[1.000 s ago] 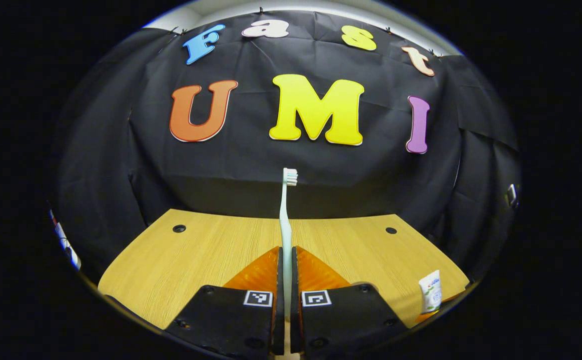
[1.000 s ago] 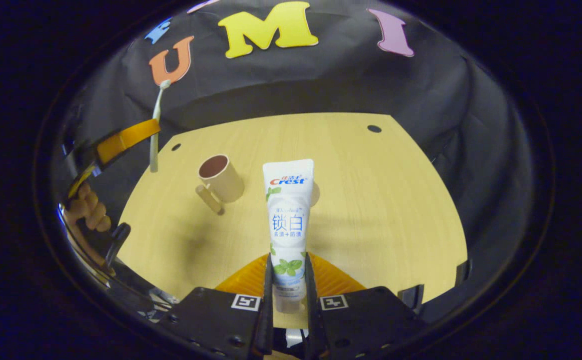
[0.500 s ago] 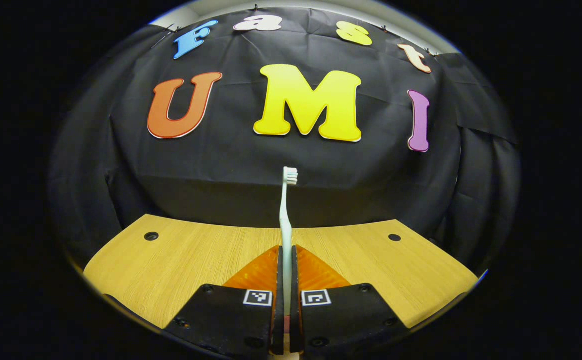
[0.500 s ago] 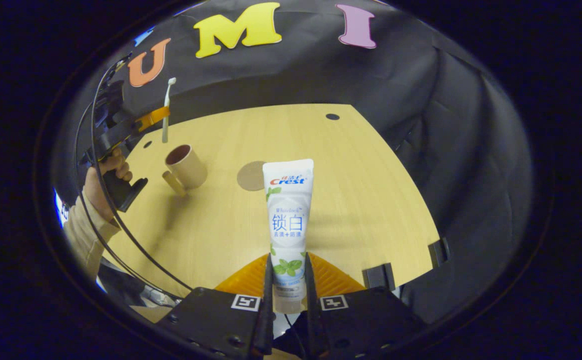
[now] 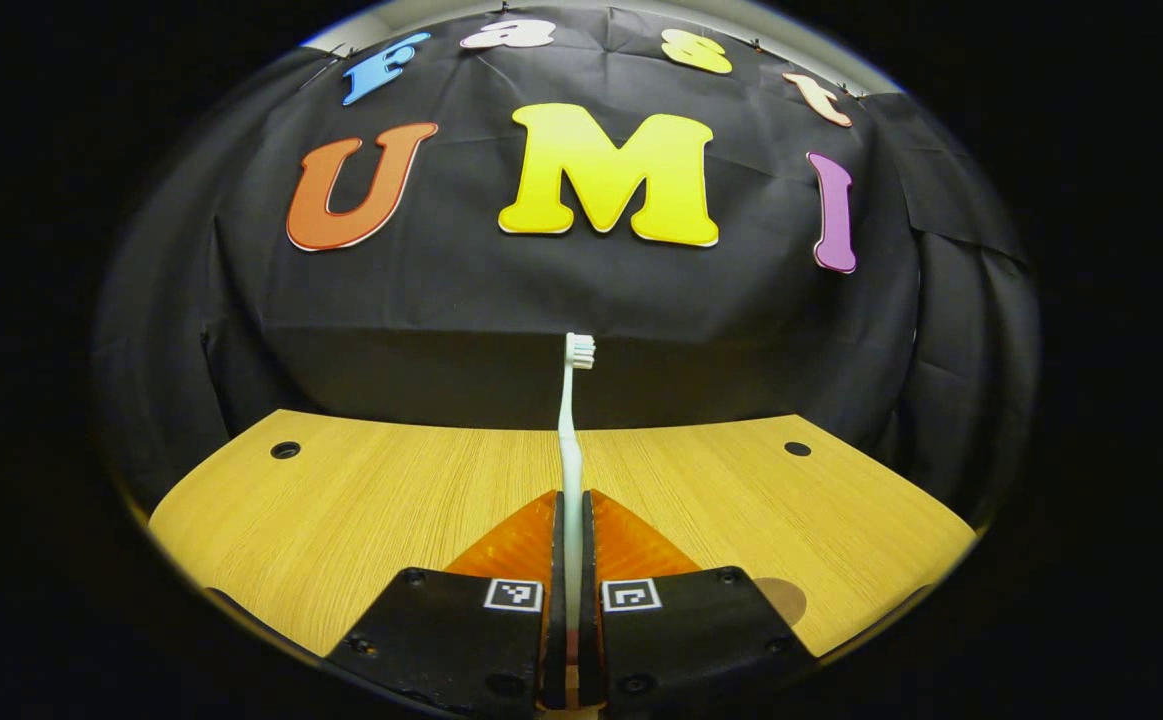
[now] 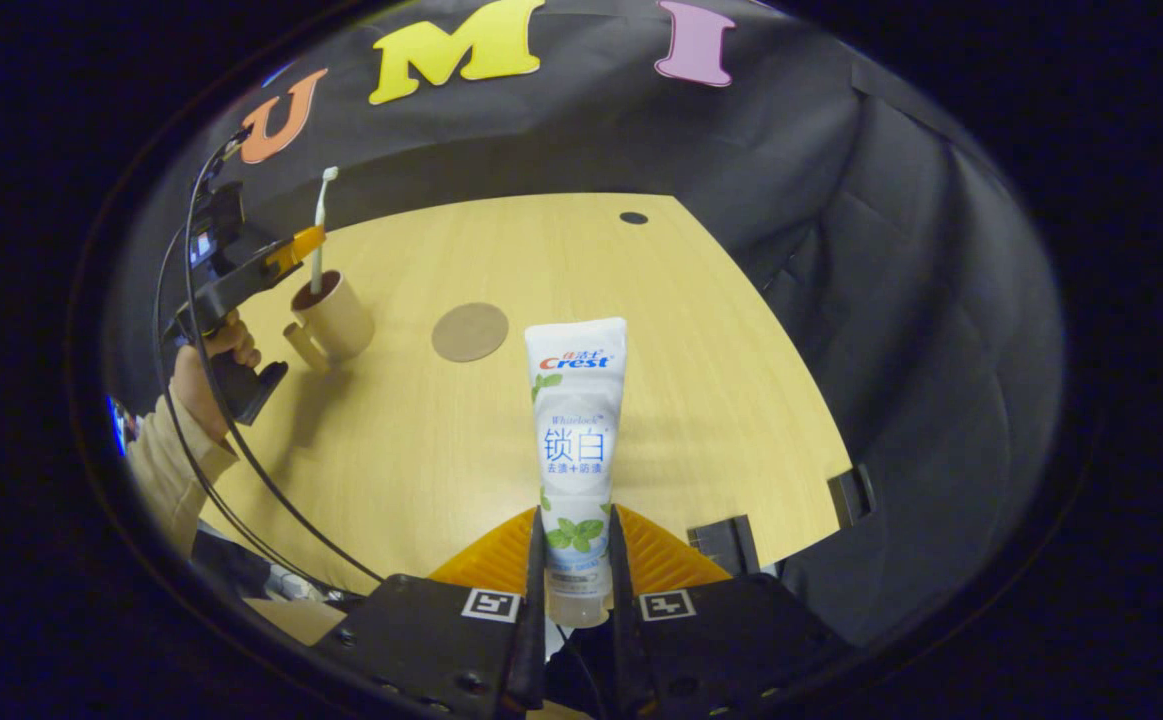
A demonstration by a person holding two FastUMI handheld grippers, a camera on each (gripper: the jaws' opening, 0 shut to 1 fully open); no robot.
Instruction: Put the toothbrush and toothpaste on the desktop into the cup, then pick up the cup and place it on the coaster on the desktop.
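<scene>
**Q:** At upper left of the right gripper view, what does the figure show?

**A:** The left gripper (image 6: pixel 299 243), held by a hand (image 6: pixel 203 362), is clamped on the toothbrush (image 6: pixel 319 222). The brush stands upright, bristles up, with its lower end at or just inside the mouth of the cup (image 6: pixel 329 315); how deep it sits cannot be told. In the left gripper view the same brush (image 5: pixel 571 440) rises from between the closed fingers, centre frame.

**Q:** And at lower centre?

**A:** The right gripper (image 6: pixel 577 565) is closed on the cap end of the toothpaste (image 6: pixel 575 440), the tube pointing up the frame, well apart from the cup. The coaster (image 6: pixel 470 331) lies bare on the desktop (image 6: pixel 641 400), just right of the cup.

**Q:** Which step is in hand?

**A:** Judged from this, loading the cup with the brush. The next move calls for releasing the brush once it is seated, then carrying the tube leftward and tipping it over the rim without toppling the cup.
</scene>
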